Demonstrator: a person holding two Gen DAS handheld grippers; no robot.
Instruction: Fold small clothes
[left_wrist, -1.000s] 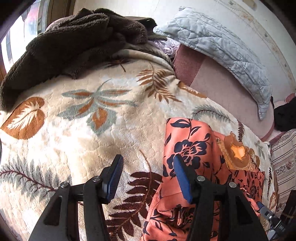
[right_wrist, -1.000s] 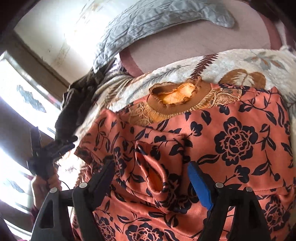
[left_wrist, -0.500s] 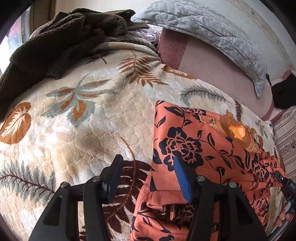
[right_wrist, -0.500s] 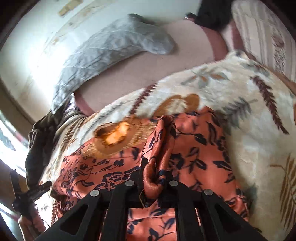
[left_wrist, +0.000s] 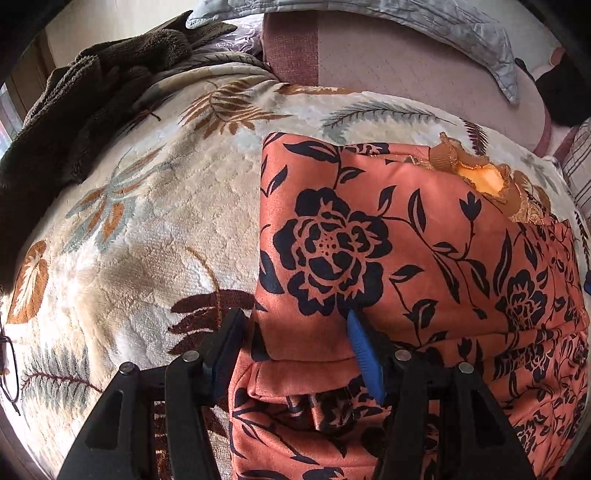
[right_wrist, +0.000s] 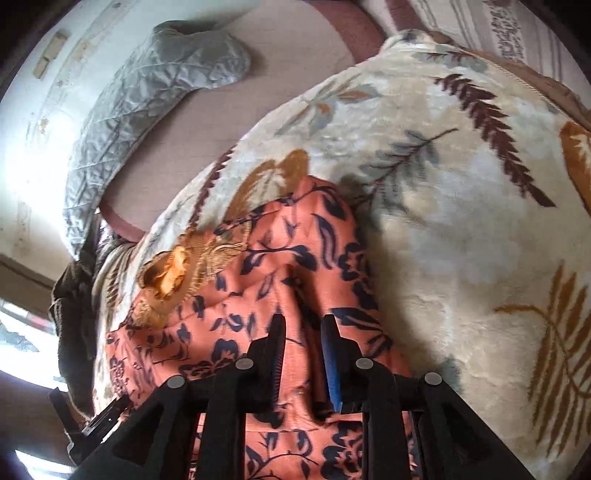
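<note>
Since a second ago the right tool (right_wrist: 303, 332) has pinched a fold of the dress (left_wrist: 388, 258), carried it across, and its jaws are now opening again, standing narrow with a ridge of orange cloth between them; whether the pads still press on it cannot be told. Over the same second the left tool (left_wrist: 291, 332) has slid from the blanket (left_wrist: 147, 229) onto the dress's left edge.

Far left in the left wrist view, a dark fleece (left_wrist: 74, 110) lies heaped at the blanket's far corner. Next comes the cream leaf-patterned blanket covering the bed. The left tool stands about half open, its left finger over the blanket just beside the dress's edge and its blue-padded right finger (left_wrist: 364, 354) over the cloth, so the folded-over left part of the dress lies between them, not clamped. The orange dress with dark flowers lies flat on the blanket, its gold collar (left_wrist: 484, 177) toward the far right. A grey quilted pillow (left_wrist: 443, 22) lies on the pink sheet (left_wrist: 406, 70) beyond.

No containers are in view.
</note>
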